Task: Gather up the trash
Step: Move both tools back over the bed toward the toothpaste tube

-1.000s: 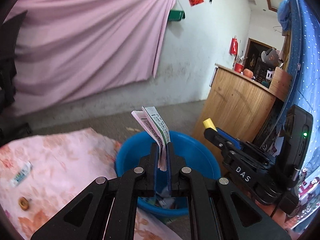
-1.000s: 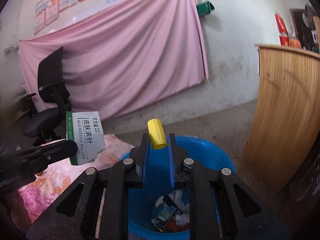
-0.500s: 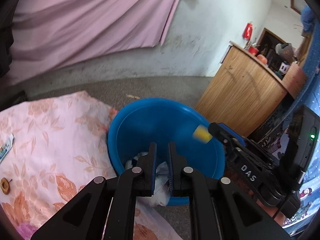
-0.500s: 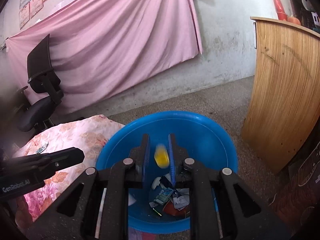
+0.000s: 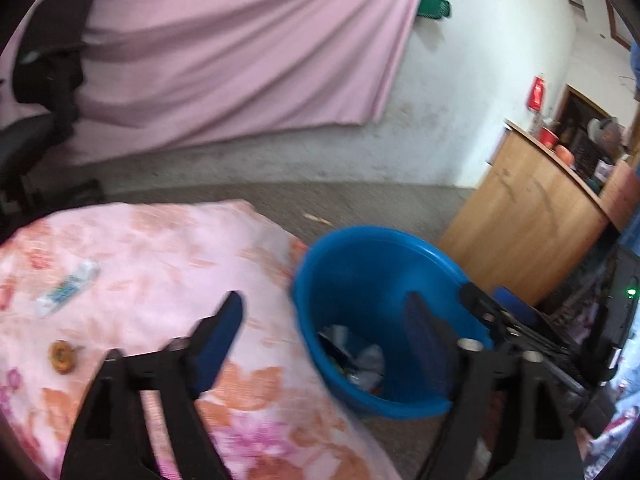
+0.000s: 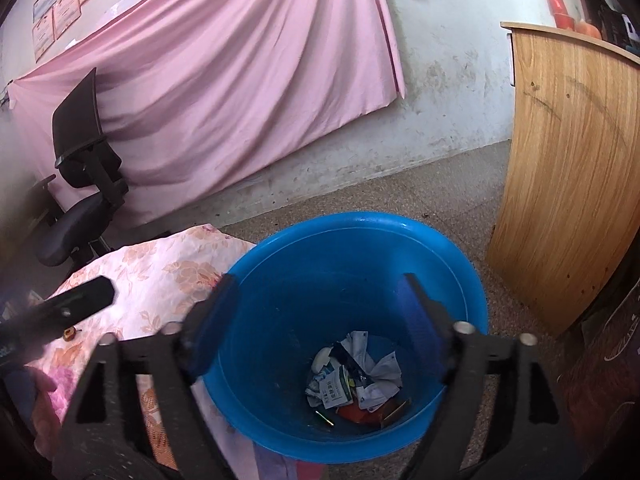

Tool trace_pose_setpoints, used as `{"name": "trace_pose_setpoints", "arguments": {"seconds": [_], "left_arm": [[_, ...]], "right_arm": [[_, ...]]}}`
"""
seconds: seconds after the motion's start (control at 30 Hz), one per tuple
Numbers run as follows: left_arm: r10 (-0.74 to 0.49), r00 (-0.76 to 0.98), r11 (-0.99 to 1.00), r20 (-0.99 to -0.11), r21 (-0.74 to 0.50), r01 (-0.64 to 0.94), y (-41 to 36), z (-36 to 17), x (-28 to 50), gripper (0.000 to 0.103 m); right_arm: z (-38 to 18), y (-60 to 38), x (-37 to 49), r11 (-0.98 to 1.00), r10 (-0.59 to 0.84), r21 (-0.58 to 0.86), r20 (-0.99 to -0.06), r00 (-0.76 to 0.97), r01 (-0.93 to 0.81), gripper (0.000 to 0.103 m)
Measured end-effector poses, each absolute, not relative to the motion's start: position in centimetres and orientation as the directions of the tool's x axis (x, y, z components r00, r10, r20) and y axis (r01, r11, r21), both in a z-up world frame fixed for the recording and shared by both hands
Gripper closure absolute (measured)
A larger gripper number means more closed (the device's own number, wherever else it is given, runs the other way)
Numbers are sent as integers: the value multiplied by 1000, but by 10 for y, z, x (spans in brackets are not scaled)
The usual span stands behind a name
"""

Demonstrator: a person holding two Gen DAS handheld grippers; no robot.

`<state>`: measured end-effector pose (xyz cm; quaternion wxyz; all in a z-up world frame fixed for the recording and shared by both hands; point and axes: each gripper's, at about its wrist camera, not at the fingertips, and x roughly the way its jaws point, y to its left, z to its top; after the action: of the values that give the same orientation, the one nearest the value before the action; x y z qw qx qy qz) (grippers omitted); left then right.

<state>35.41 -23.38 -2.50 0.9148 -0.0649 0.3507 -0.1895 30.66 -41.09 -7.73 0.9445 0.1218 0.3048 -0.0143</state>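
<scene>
**Both grippers empty over the bin, two scraps left on the cloth**

We have just let go of our loads. A second ago the left gripper (image 5: 320, 322) pinched a printed paper packet and the right gripper (image 6: 316, 308) a small yellow piece; now both sets of jaws stand spread wide with nothing between them. The right one hangs directly above the blue plastic basin (image 6: 472, 280), and the trash pile (image 6: 356, 380) at its bottom shows crumpled wrappers, white paper and a red scrap. We cannot pick out the yellow piece among it.

The left gripper has swung away toward the floral cloth (image 5: 160, 248), which lies just beside the basin (image 5: 384, 236); that view is blurred by motion. On the cloth we see two things not yet gathered: a small crumpled wrapper (image 5: 68, 288) and, nearer us, a little round brown object (image 5: 61, 356), well apart from the basin.

We judge the drop complete and the next step a reach back to the cloth, most likely with the left gripper, which already faces it.
</scene>
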Motion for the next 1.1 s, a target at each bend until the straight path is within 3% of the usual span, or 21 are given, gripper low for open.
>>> {"name": "trace_pose_setpoints", "arguments": {"seconds": [0.07,0.27,0.6,1.1], "left_arm": [[-325,723,946,-609,-208,250,-225,-24,351,8],[-219,770,975,-599,-167,148,-202,-21,346,8],[-180,809,978,-559,-191,85,-179,-8,340,7],[-79,919,988,-387,-150,22,-121,35,305,5]], "right_arm": [[-78,-411,307,965,56,241,-579,813,105,0],[-78,-414,307,950,85,294,-574,815,108,0],[-59,-399,302,959,79,271,-526,847,79,0],[-16,-342,303,963,146,267,-380,914,-43,0]]}}
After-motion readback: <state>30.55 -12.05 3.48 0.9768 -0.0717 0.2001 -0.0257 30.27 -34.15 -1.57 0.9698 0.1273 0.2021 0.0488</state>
